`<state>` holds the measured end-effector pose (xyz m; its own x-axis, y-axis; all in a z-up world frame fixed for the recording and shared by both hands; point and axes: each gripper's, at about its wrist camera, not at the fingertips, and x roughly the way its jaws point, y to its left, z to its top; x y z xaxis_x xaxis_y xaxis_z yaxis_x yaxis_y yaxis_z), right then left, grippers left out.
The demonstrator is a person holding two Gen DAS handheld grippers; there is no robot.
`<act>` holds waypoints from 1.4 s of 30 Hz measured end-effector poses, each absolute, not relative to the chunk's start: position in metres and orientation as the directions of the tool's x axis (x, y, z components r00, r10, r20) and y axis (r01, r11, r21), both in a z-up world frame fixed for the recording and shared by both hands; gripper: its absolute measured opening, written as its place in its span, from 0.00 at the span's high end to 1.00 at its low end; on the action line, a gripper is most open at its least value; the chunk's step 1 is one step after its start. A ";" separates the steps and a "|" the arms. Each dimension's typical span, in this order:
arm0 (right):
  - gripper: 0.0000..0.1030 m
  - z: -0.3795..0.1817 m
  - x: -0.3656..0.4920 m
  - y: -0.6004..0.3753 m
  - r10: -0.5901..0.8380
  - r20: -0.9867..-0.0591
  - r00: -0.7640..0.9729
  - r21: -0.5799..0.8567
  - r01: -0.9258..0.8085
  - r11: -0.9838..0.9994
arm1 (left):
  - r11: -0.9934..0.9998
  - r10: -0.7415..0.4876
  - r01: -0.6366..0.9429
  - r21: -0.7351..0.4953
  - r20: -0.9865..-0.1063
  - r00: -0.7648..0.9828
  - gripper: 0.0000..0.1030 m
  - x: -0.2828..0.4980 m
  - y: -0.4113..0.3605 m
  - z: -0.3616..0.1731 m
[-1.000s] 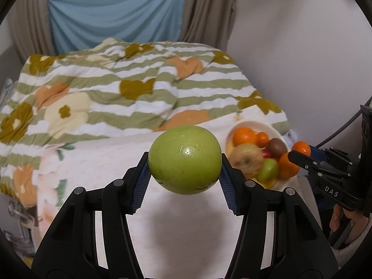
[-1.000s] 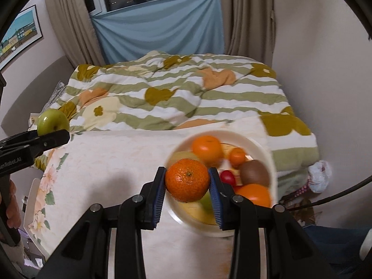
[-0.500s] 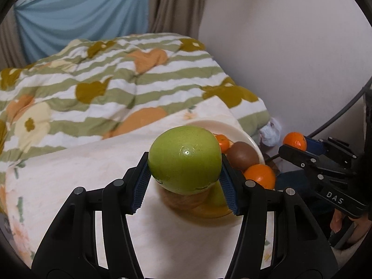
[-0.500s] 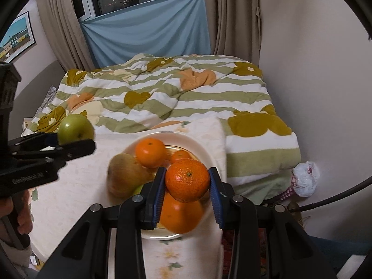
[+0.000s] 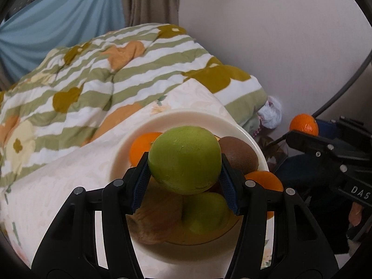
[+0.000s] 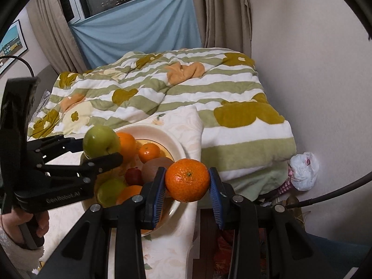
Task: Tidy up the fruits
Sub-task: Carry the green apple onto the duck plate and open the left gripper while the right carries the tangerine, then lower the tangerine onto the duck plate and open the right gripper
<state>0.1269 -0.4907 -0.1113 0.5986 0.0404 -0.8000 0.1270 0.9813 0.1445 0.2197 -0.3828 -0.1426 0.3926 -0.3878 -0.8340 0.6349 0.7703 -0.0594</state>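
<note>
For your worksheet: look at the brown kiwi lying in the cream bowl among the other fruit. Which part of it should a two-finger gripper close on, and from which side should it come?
Probably from above, closing across the narrow middle of the kiwi. It lies on its side against the bowl wall, with an orange close beside it, so only its top is exposed. The left gripper holds the green apple right in front of it, so that must clear first.

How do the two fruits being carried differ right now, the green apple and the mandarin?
The green apple is smooth, green and the bigger one; the mandarin is orange, dimpled and smaller. The apple sits in the left tool over the fruit bowl; the mandarin, in the right tool, hangs at the bowl's near rim. Both are round and clamped between blue pads.
</note>
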 end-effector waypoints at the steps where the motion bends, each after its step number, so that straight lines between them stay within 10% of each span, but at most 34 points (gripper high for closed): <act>1: 0.68 -0.112 0.127 -0.492 0.040 -0.800 0.599 0.147 0.130 0.981 | 0.770 -0.381 0.636 -0.050 -0.835 0.396 0.39 0.220 -0.385 -0.144; 5: 0.68 -0.114 0.126 -0.496 0.037 -0.801 0.598 0.149 0.139 0.979 | 0.767 -0.383 0.639 -0.053 -0.837 0.390 0.37 0.221 -0.387 -0.148; 9: 0.68 -0.113 0.124 -0.497 0.031 -0.799 0.600 0.146 0.144 0.979 | 0.768 -0.401 0.639 -0.043 -0.810 0.427 0.00 0.216 -0.386 -0.140; 42: 0.68 -0.094 0.109 -0.389 0.138 -0.775 0.616 0.168 -0.009 0.986 | 0.941 -0.264 0.330 -0.081 -0.783 0.563 0.00 0.174 -0.179 -0.078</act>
